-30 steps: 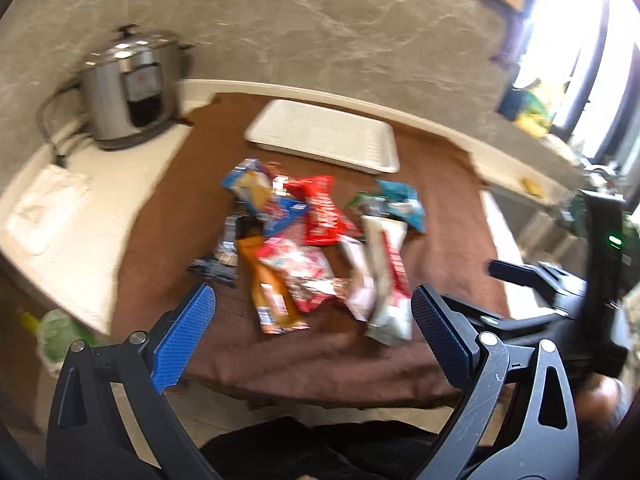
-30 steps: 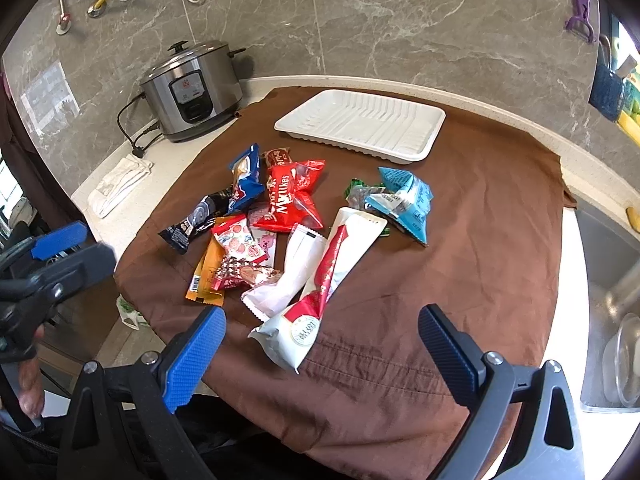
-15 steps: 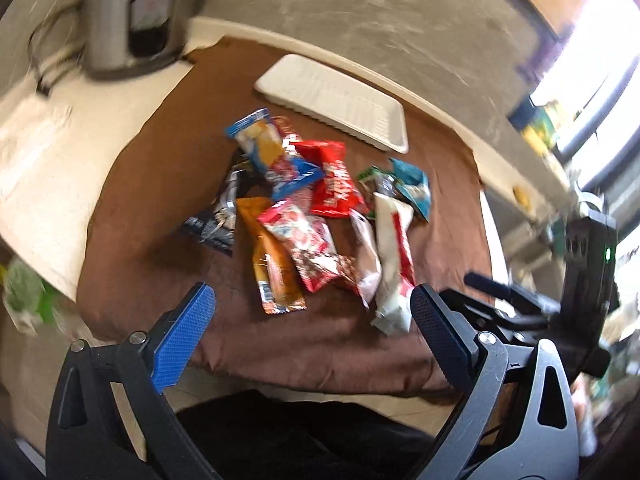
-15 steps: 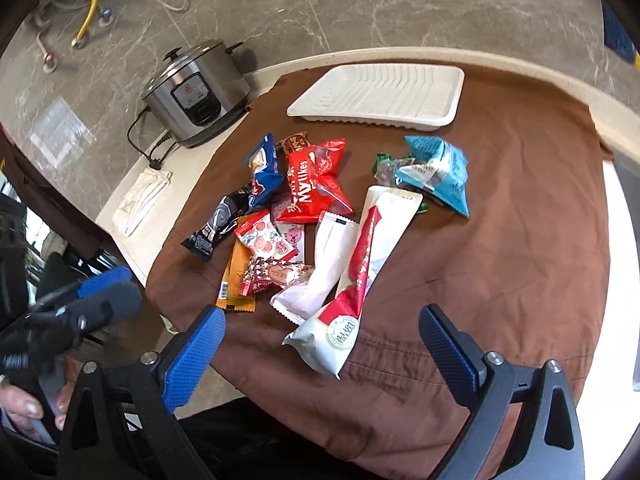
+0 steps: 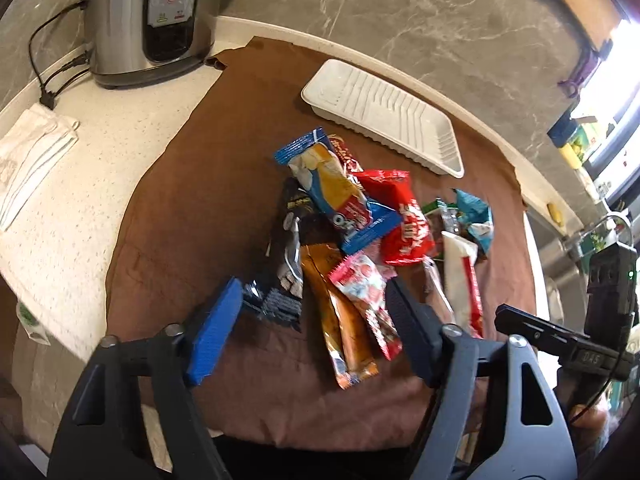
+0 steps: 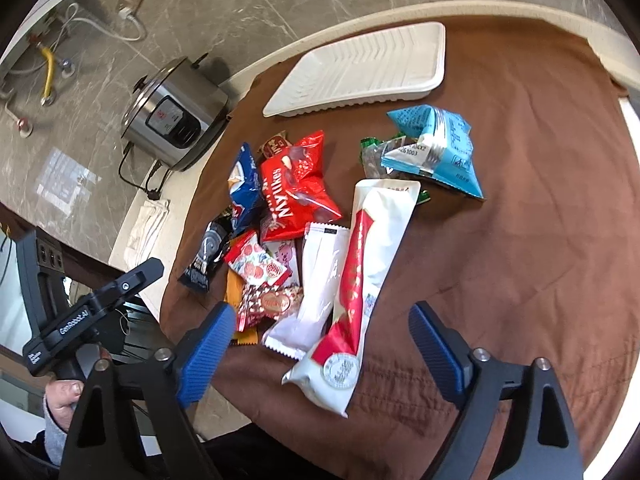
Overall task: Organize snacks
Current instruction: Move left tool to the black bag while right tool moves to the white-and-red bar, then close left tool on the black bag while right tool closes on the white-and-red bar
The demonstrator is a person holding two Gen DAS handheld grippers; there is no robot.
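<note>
A pile of snack packets lies on a brown cloth (image 5: 192,208), near an empty white tray (image 5: 380,120). My left gripper (image 5: 312,336) hovers low over the pile's near end. Its jaws are closing, with an orange packet (image 5: 344,320), a pink-red packet (image 5: 368,292) and a black packet (image 5: 288,264) showing between the fingers, none touched. My right gripper (image 6: 322,354) is also closing. The lower end of a long white-and-red packet (image 6: 368,272) lies between its fingers, beside a white sachet (image 6: 320,280), and the pads press on nothing. A red bag (image 6: 296,192) and a light blue bag (image 6: 436,152) lie farther back.
A steel rice cooker (image 5: 152,20) with its cord stands at the counter's back left, beside a folded white cloth (image 5: 32,148). The white tray (image 6: 360,68) sits behind the pile near the marble wall. The cloth's front edge hangs over the counter. A hand (image 6: 60,396) holds the other tool.
Both grippers have come down and closer to the pile, and each view has rolled. Both pairs of jaws stand narrower than before. No packet has moved.
</note>
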